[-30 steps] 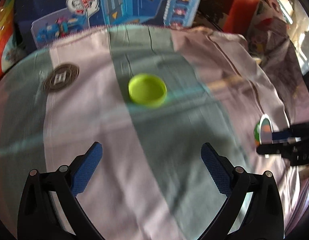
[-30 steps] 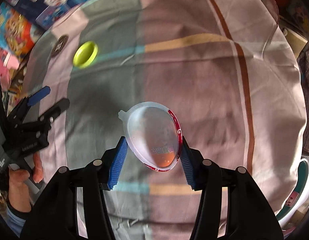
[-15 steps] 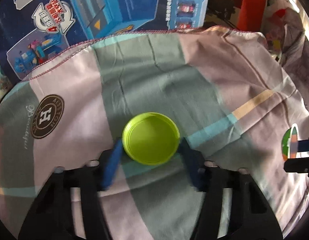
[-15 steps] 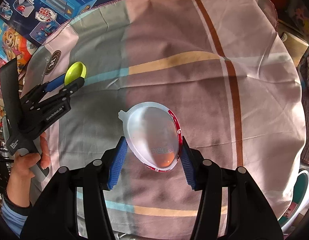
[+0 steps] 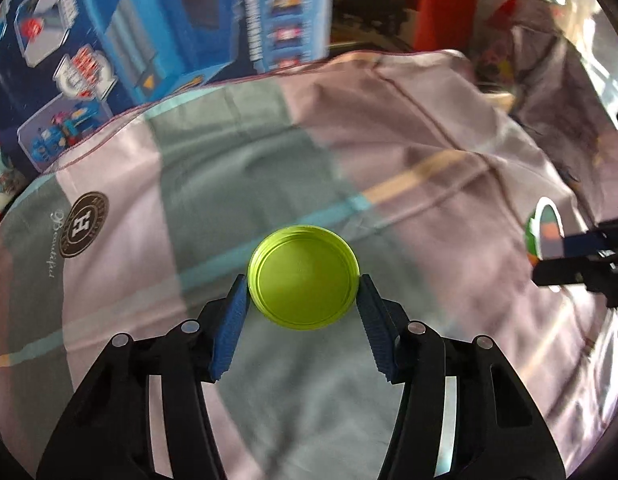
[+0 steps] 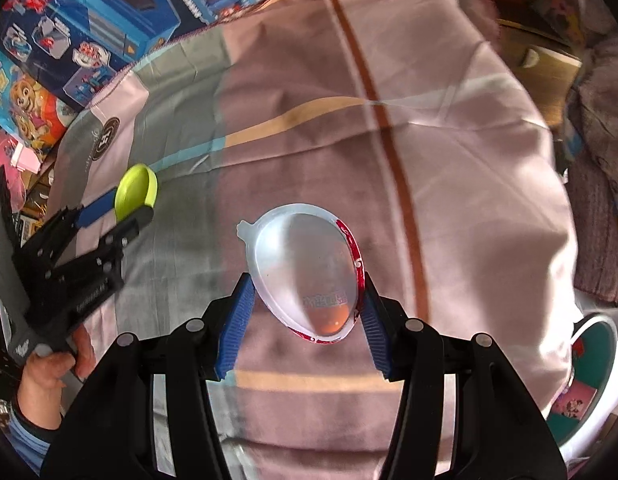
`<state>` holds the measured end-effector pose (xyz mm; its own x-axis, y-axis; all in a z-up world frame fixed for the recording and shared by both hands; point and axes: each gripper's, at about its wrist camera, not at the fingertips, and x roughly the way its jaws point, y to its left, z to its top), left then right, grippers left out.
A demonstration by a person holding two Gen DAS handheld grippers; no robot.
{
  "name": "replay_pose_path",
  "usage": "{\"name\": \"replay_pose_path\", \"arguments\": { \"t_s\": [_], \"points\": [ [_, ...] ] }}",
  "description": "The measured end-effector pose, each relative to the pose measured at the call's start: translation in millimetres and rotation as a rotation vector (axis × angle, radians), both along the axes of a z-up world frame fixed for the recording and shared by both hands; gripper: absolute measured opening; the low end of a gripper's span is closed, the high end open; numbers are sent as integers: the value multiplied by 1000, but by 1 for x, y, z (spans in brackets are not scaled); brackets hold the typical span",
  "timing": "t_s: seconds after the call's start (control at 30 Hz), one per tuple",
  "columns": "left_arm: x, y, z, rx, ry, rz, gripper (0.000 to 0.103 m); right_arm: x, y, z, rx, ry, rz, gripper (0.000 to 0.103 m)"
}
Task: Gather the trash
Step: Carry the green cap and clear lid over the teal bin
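A round lime-green lid [image 5: 303, 276] sits between the blue pads of my left gripper [image 5: 303, 294], which is shut on it and holds it above the striped cloth [image 5: 389, 168]. The same green lid [image 6: 136, 191] shows at the left of the right wrist view, pinched by the left gripper [image 6: 121, 210]. My right gripper [image 6: 307, 298] is shut on a clear egg-shaped plastic shell [image 6: 305, 274] with a red rim and an orange spot inside. That shell [image 5: 545, 228] appears edge-on at the right of the left wrist view.
Blue toy boxes [image 5: 149, 32] stand beyond the cloth's far edge, with more boxes [image 6: 89, 28] at upper left. A round brown logo patch [image 5: 83, 224] lies on the cloth. A person's hand [image 6: 49, 372] holds the left gripper. A white-rimmed teal object [image 6: 589, 372] sits at lower right.
The left gripper moved in on the green lid, shut on it and lifted it off the cloth. The right gripper kept its hold on the clear shell and shifted slightly.
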<state>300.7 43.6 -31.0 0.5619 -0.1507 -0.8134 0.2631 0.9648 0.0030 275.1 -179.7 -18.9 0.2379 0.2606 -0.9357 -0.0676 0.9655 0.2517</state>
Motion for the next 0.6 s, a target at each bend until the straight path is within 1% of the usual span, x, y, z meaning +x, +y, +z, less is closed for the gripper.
{"name": "replay_pose_path", "arguments": {
  "t_s": [0.23,0.6],
  "points": [
    [-39,-56,20,-20,-16,-98,56,-37,-41,17,12,-32,-49,50],
    [-103,-165,38,-33,-37,-270,56,-108,-134,29,26,-67,-161,50]
  ]
}}
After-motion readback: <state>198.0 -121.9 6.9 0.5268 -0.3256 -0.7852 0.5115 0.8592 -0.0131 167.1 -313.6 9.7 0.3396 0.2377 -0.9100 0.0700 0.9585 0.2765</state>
